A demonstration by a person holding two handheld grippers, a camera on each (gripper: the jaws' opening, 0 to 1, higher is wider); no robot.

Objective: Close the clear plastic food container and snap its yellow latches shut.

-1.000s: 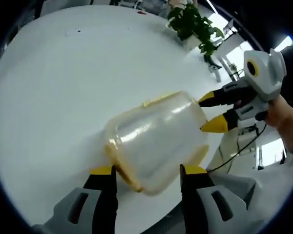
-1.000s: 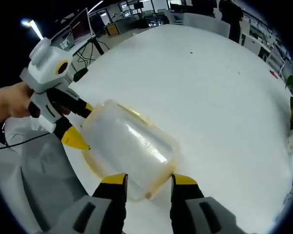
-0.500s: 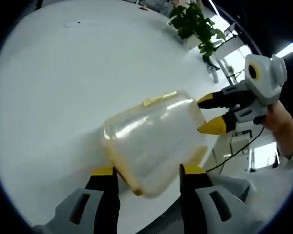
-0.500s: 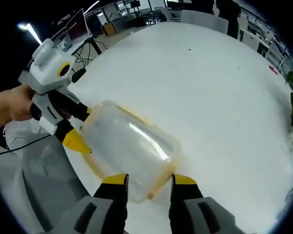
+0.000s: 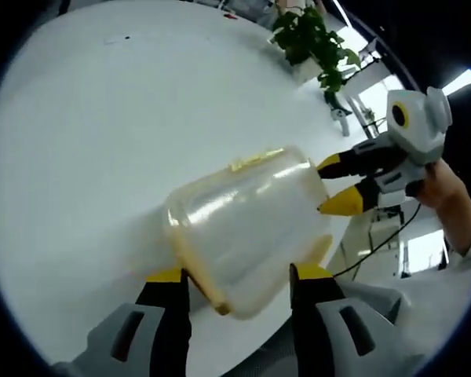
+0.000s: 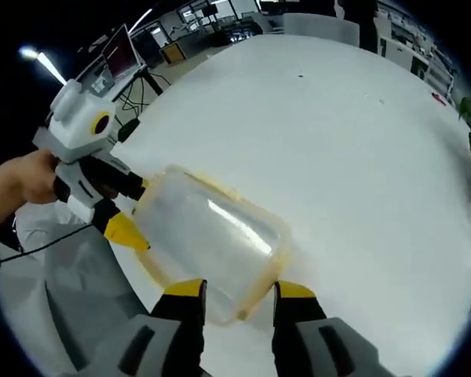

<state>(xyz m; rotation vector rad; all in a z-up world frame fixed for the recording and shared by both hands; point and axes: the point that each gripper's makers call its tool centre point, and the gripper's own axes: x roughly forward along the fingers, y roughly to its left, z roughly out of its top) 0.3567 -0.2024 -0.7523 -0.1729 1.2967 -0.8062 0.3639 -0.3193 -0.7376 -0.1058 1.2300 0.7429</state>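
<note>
Between both grippers, at the table edge: a clear box pinched from its two ends.

In the left gripper view, the box (image 5: 247, 228) lies between the left gripper (image 5: 239, 276) fingers, which stand apart with a yellow-rimmed end in the gap; whether they press it I cannot tell. Beyond it, the right gripper (image 5: 334, 185) has its yellow tips apart at the far end. The box looks hazy and thin-walled, with a yellow rim and a latch (image 5: 249, 161) on the far side of the fingers. It sits close to the edge of the table (image 5: 102, 133); a hard push from either end could slide it off or skew the lid. In the right gripper view, the box (image 6: 212, 239) fills the gap between the spread right gripper (image 6: 238, 292) fingers, the left gripper (image 6: 137, 212) touching its far end.
</note>
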